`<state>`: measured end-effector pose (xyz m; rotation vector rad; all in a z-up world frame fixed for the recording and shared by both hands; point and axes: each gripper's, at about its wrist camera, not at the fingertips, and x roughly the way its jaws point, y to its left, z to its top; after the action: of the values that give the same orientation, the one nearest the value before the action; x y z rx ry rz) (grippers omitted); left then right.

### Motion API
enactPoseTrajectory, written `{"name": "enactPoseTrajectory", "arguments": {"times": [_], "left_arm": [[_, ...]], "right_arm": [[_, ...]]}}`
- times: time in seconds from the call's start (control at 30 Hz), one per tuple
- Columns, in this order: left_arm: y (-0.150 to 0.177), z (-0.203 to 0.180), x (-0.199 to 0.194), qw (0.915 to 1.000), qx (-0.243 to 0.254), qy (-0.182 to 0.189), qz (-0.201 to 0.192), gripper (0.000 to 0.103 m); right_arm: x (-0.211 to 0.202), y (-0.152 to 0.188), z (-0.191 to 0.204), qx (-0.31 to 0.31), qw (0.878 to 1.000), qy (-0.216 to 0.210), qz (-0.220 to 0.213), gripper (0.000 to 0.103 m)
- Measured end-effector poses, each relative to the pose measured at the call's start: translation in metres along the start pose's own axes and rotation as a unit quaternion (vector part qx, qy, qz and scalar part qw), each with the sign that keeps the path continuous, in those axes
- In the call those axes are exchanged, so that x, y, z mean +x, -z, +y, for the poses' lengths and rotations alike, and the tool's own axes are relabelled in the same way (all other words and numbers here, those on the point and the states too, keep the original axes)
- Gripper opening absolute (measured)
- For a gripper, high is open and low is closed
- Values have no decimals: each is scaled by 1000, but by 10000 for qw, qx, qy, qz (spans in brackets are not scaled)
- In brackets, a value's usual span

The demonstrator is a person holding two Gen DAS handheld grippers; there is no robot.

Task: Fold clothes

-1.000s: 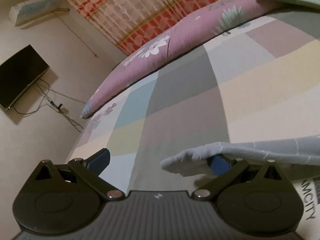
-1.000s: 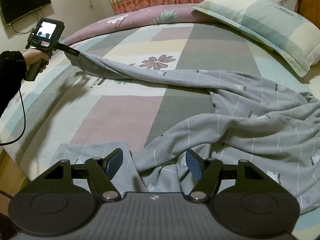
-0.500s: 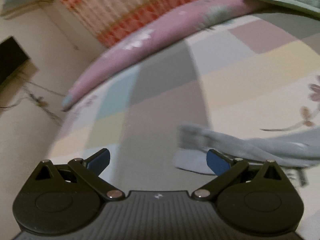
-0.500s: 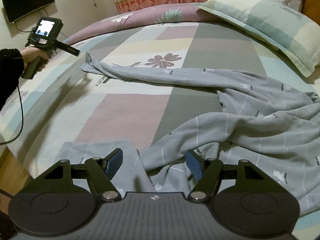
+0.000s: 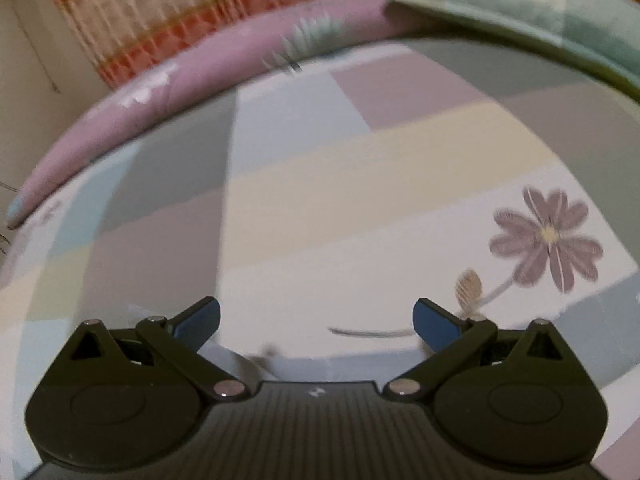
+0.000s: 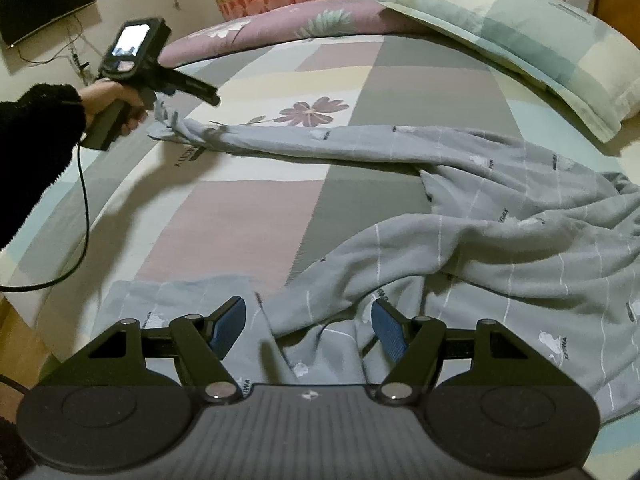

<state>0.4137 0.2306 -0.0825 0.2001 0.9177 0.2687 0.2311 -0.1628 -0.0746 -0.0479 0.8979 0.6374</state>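
Observation:
A grey long-sleeved garment lies crumpled across the right half of the patchwork bed sheet. One sleeve stretches left, and its end rests on the sheet. My left gripper, held in a hand, hovers just above that sleeve end. In its own view the left gripper is open over bare sheet, with nothing between its fingers. My right gripper stands open low over the garment's near folds, and its pads do not press on the cloth.
A checked pillow lies at the bed's far right, and a rolled purple quilt runs along the far edge. The bed's left edge drops to the floor, where a cable hangs. A television is on the wall.
The sleeve end has come off the left gripper and dropped onto the sheet. The left gripper swung right and tipped downward. The right gripper has kept still.

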Motion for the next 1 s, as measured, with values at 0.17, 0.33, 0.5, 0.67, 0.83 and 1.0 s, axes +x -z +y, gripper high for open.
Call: {"name": "enactPoseTrajectory", "arguments": {"times": [0.17, 0.33, 0.5, 0.67, 0.83, 1.0], "left_arm": [[31, -2, 5, 9997, 88, -15, 231, 102], [59, 11, -22, 9998, -145, -4, 162, 102], [77, -2, -72, 9992, 352, 74, -152, 102], [111, -38, -134, 9938, 597, 862, -363, 102], [151, -62, -176, 9833, 291, 1779, -236, 102], [186, -95, -213, 9772, 412, 2070, -219, 102]], "right_arm": [[2, 0, -3, 22, 10000, 11, 18, 74], [5, 3, -4, -14, 10000, -14, 82, 74], [-2, 4, 2, -94, 9999, -45, 20, 74], [-16, 6, 12, -238, 9997, -74, -82, 74], [-29, 13, 17, -297, 9994, -98, -160, 74], [-37, 27, 11, -195, 9997, -74, -155, 74]]}}
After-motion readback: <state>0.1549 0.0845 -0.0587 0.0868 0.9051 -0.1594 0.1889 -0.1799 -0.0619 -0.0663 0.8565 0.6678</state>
